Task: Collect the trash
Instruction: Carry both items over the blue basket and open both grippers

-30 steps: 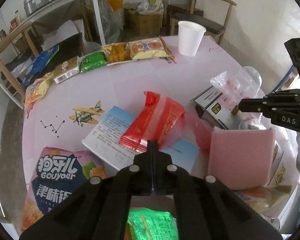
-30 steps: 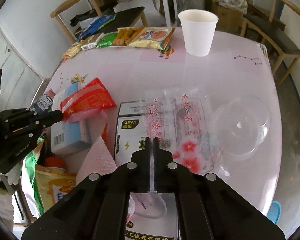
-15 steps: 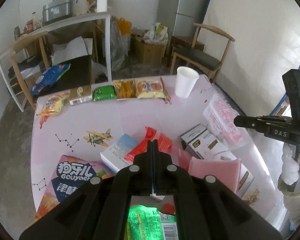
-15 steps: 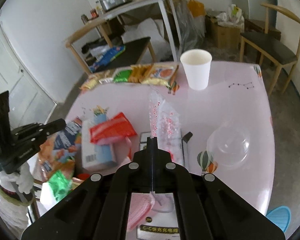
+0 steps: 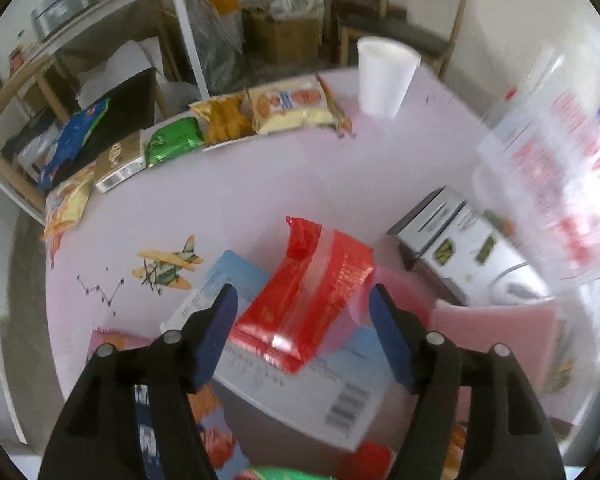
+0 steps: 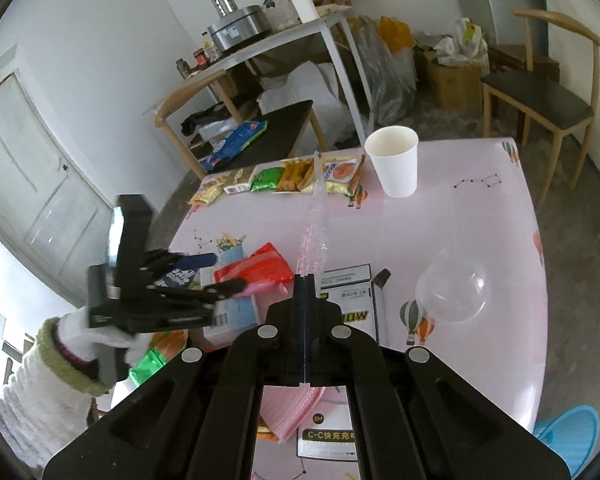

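The right claw (image 6: 304, 280) is clamped edge-on upon a clear plastic bag with red print (image 6: 314, 216), which stands lifted above the pink worktop (image 6: 480, 216). In the left wrist view the same bag hangs blurred at the far right. The left claw (image 5: 302, 300) has its jaws opening, their blue pads (image 5: 216, 322) standing either side of a red snack wrapper (image 5: 312, 300) without pressing on it. The wrapper lies on a light-blue box (image 5: 300, 384) near the left edge of the worktop. Right of it sit a white charger carton (image 6: 346, 292) and a folded pink cloth (image 5: 496, 336). Further right rests a clear dome lid (image 6: 452, 292). At the far edge stand a white paper cup (image 6: 394, 162) and a row of snack packets (image 6: 284, 176).
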Tool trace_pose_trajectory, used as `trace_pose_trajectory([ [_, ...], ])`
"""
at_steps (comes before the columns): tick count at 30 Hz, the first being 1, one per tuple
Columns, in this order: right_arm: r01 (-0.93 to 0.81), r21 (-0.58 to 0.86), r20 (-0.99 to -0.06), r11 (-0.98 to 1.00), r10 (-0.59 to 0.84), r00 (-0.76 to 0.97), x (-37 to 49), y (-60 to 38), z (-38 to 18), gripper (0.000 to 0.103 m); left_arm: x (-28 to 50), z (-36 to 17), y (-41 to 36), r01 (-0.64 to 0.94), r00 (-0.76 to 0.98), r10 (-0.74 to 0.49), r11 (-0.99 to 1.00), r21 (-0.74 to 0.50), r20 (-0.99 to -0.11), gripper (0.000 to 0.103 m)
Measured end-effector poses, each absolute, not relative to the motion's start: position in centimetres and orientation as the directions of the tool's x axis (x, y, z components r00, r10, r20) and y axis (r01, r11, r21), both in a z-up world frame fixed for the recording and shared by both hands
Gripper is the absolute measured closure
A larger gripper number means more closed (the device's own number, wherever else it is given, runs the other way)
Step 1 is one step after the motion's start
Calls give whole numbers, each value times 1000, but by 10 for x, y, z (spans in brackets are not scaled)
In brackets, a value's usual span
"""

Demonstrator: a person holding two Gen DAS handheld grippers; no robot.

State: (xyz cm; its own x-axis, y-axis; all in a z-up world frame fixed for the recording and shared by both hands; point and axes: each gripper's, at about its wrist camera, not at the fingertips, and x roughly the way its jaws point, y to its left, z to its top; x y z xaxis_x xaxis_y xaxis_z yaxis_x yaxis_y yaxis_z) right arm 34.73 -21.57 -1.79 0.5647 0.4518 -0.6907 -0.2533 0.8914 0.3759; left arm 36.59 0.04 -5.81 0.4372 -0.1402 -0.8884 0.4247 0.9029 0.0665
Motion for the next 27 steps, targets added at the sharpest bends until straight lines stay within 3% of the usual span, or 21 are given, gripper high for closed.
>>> trace_pose_trajectory([
  [3,-243,386,-692,890,454,562,350,-218,-22,103,369,-69,-7,436,440,-92,891,123,-894,37],
  [5,-236,395,-691,888,457,560,352,-221,-25,103,370,-70,-6,427,445,-88,895,125,-891,47],
  [9,-229,407,-685,884,461,564,351,-224,-26,103,374,-68,0,414,452,-85,902,124,-888,80],
  [12,-224,417,-676,881,465,571,350,-227,-25,103,375,-62,6,390,457,-95,915,103,-884,86],
  [20,-230,453,-619,862,489,615,332,-244,-9,103,349,-6,21,328,569,-148,943,59,-809,89],
  [27,-202,484,-540,852,472,697,283,-287,19,103,283,63,-21,454,596,-336,890,-39,-729,89],
])
